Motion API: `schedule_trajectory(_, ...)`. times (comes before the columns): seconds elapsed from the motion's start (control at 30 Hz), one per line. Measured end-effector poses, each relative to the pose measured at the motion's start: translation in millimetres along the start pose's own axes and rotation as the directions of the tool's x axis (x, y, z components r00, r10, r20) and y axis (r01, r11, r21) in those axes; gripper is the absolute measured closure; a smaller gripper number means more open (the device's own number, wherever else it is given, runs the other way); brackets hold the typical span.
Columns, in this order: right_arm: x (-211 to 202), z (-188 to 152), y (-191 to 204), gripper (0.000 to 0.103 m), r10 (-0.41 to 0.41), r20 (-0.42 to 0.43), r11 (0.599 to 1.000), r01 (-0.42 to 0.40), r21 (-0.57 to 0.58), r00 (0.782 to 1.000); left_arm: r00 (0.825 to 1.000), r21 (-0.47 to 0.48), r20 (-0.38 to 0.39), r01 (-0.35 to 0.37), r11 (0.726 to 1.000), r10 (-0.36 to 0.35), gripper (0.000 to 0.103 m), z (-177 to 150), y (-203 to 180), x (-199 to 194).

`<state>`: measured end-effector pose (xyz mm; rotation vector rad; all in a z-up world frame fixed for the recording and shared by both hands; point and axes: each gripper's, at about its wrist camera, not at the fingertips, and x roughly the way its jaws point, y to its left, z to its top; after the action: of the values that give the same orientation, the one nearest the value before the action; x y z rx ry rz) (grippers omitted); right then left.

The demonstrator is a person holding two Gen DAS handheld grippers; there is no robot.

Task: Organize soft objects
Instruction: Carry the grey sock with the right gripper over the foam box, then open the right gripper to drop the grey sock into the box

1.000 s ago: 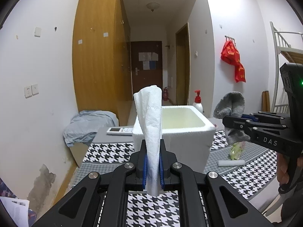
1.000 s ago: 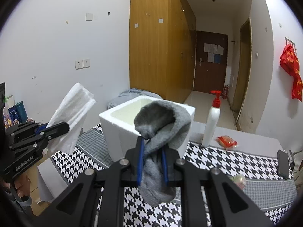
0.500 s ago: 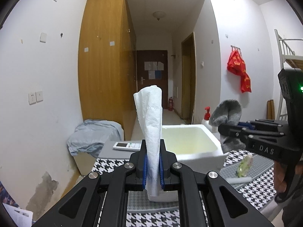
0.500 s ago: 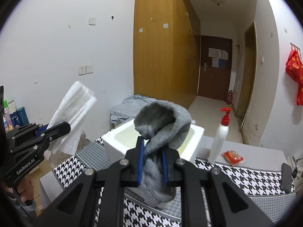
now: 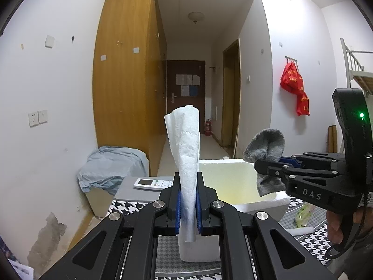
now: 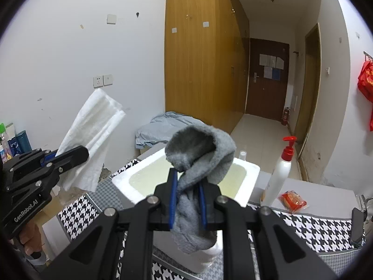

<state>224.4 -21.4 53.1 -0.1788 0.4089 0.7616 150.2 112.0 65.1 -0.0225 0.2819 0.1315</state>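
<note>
Both grippers have moved closer to the white foam box (image 5: 235, 184) since a second ago, now sitting above its near edge. Left gripper (image 5: 188, 200) pinches a folded white tissue (image 5: 185, 144), standing upright. Right gripper (image 6: 187, 204) is clamped on a grey sock (image 6: 200, 154), toe end drooping, possibly touching the box rim. Pump bottle (image 6: 281, 168) stands beside the box on the checked tablecloth (image 6: 310, 226).

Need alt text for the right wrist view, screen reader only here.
The right gripper is shut on a grey sock above an open white foam box. At left, the left gripper holds a white tissue.
</note>
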Motion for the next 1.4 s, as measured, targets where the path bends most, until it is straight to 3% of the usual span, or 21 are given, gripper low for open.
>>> schedule_trajectory(0.57, 20.1, 0.9, -2.8, 0.082, 0.016, -0.037, 1.000, -0.016, 0.004, 0.999, 1.000, -0.008, -0.011, -0.006, 1.000, 0.006, 0.092, 2.2, 5.2, 12.2)
schedule_trajectory(0.73, 25.2, 5.5, -6.1, 0.078, 0.017, -0.049, 1.000, -0.017, 0.011, 0.999, 1.000, -0.011, -0.014, -0.013, 1.000, 0.013, 0.092, 2.5, 5.1, 14.2)
schedule_trajectory(0.83, 26.5, 7.0, -5.6, 0.063, 0.030, -0.051, 1.000, -0.029, 0.009, 0.998, 1.000, -0.010, -0.012, -0.017, 1.000, 0.017, 0.092, 3.3, 5.0, 13.7)
schedule_trajectory(0.9, 25.9, 7.5, -5.1, 0.037, 0.027, -0.051, 1.000, -0.026, 0.011, 0.998, 1.000, -0.009, -0.011, -0.020, 1.000, 0.019, 0.092, 3.5, 5.0, 13.6)
schedule_trajectory(0.97, 22.7, 7.9, -5.4, 0.023, 0.011, -0.036, 1.000, -0.010, 0.017, 0.999, 1.000, -0.011, -0.013, -0.019, 1.000, 0.019, 0.092, 3.4, 5.3, 13.7)
schedule_trajectory(1.4, 0.8, 7.2, -10.2, 0.000, -0.014, -0.001, 1.000, 0.014, 0.027, 1.000, 1.000, -0.010, -0.012, -0.002, 1.000, 0.002, 0.092, 6.0, 4.4, 13.0)
